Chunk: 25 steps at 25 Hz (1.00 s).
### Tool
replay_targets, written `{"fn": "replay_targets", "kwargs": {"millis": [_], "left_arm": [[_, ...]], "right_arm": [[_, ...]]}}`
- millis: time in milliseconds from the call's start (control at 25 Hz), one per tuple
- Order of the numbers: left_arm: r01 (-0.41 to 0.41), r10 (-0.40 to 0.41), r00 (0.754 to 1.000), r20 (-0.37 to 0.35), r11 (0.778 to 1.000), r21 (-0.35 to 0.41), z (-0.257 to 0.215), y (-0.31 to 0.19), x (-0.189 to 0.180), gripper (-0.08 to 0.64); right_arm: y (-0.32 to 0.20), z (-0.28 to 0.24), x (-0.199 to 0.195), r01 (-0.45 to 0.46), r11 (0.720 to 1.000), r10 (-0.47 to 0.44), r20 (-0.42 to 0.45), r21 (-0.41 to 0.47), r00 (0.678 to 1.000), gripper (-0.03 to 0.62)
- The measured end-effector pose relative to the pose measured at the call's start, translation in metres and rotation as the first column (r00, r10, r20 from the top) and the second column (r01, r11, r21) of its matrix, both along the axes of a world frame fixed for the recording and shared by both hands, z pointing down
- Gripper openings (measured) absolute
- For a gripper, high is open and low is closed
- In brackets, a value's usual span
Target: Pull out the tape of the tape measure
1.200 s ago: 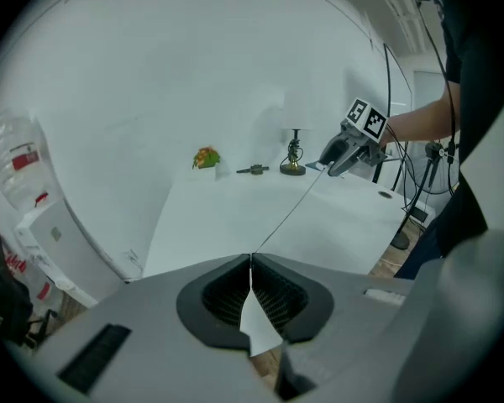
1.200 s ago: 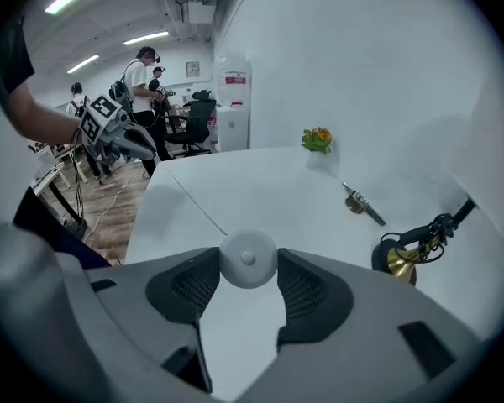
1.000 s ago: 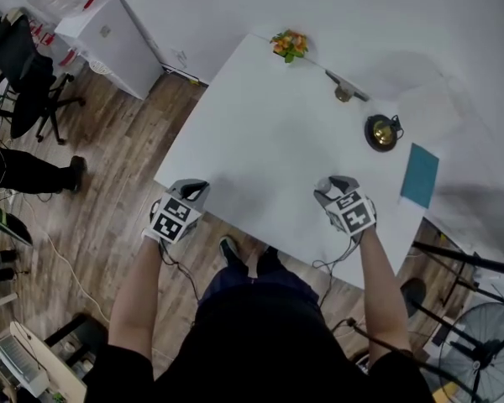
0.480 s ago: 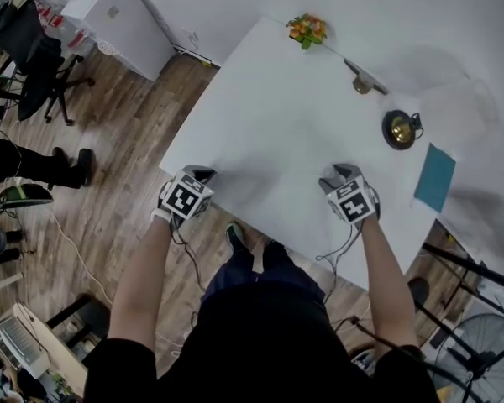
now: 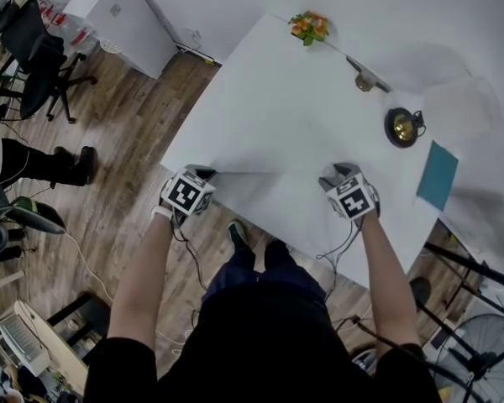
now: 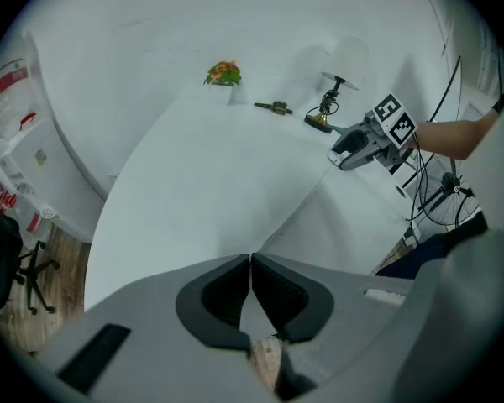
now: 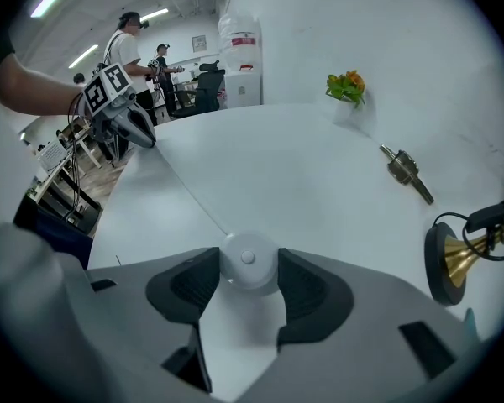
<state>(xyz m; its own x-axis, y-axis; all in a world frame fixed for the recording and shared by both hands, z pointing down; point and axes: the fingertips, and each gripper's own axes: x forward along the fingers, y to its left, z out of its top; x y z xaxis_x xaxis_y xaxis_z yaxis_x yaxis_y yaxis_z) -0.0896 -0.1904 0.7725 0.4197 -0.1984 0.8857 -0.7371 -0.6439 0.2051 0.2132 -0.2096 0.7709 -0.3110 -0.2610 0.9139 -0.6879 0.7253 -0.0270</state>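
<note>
Here, the right tongs point(image 7: 249, 269) clamp a smooth, round white tape measure point(image 7: 248, 257) by the near edge of the matte white tabletop point(image 5: 286, 99). Its thin, flat white tape point(image 7: 189, 193) stretches taut along that tabletop edge to the left tongs point(image 6: 252, 263), which are clenched on its end.

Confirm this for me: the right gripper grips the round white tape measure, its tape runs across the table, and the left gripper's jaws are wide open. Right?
Not quite. The left gripper has its jaws shut, pinching the end of the tape, as the left gripper view shows. The right gripper does grip the round white tape measure, and the tape runs across the table.
</note>
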Motion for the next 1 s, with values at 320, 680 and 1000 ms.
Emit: {"fn": "replay_targets", "kwargs": {"millis": [320, 680, 1000], "left_arm": [[0.056, -0.057, 0.998, 0.016, 0.997, 0.046, -0.005, -0.007, -0.007, 0.087], [0.161, -0.162, 0.987, 0.002, 0.982, 0.100, -0.023, -0.010, -0.029, 0.089], [0.243, -0.235, 0.970, -0.064, 0.950, 0.196, -0.062, -0.011, -0.037, 0.086]], "right_arm": [[0.004, -0.006, 0.000, -0.021, 1.000, 0.021, 0.024, 0.018, 0.999, 0.251], [-0.007, -0.043, 0.014, -0.105, 0.986, 0.094, 0.085, 0.129, 0.992, 0.241], [-0.014, -0.103, 0.027, -0.254, 0.939, 0.210, 0.197, 0.233, 0.958, 0.154]]}}
